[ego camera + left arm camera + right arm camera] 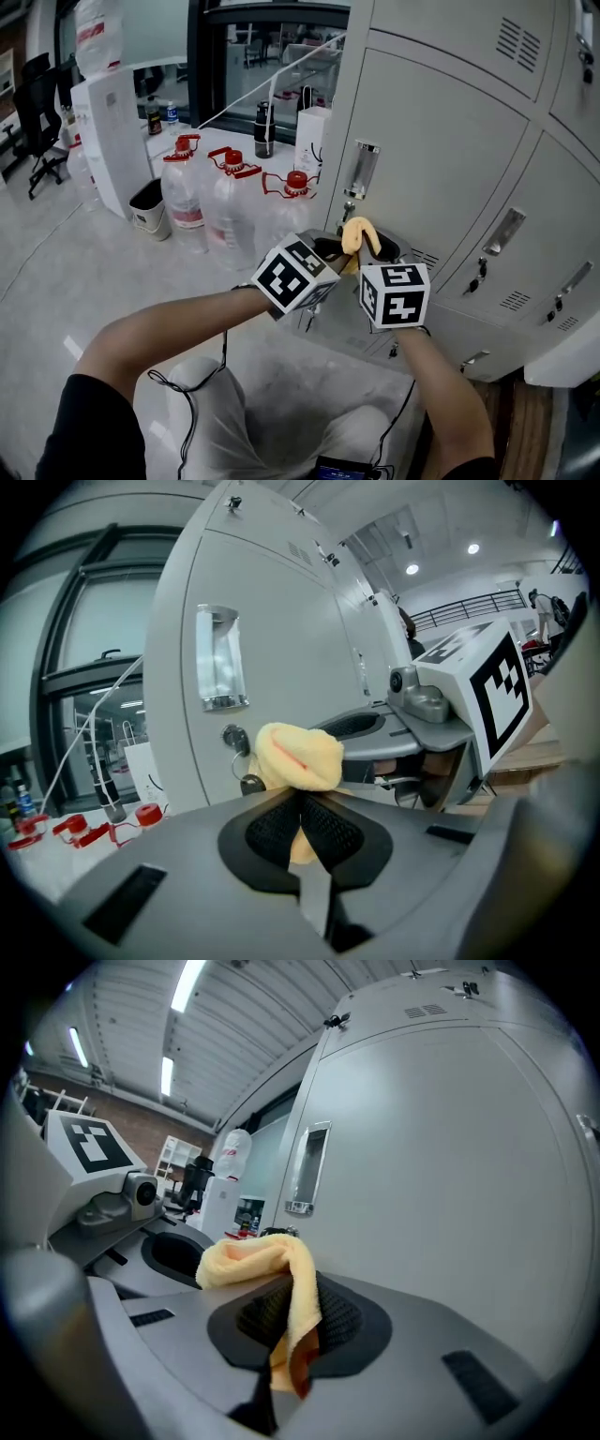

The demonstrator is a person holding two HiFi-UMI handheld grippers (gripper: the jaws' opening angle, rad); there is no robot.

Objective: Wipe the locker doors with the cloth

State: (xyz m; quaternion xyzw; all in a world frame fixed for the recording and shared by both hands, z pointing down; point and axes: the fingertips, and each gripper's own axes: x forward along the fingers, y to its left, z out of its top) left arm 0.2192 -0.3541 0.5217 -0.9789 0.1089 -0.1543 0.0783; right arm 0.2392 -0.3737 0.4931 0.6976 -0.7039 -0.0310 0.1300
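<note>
A pale floor (84, 281) runs up to a bank of grey lockers (450, 159) standing beside a glass partition. The nearest face is the door (441, 187) with the recessed handle (361, 171). Big water bottles (230, 202) stand left of that handle.

Just below the handle, the left hand-held gripper (330, 251) and the right hand-held gripper (382, 249) sit side by side, almost touching. Each has its jaws closed on one end of the yellow cloth (359, 234). The cloth arches up between them in a short bunched hump, its long axis running left to right, about level with the key lock (349, 214) under the handle. It lies just ahead of both hand-held grippers and close to the door, though contact cannot be made out.

The right hand-held gripper looks nearer the broad flat panel, which gives open room to the right of the handle and above it. The handle, the lock and its hanging key are the edges to steer round.
</note>
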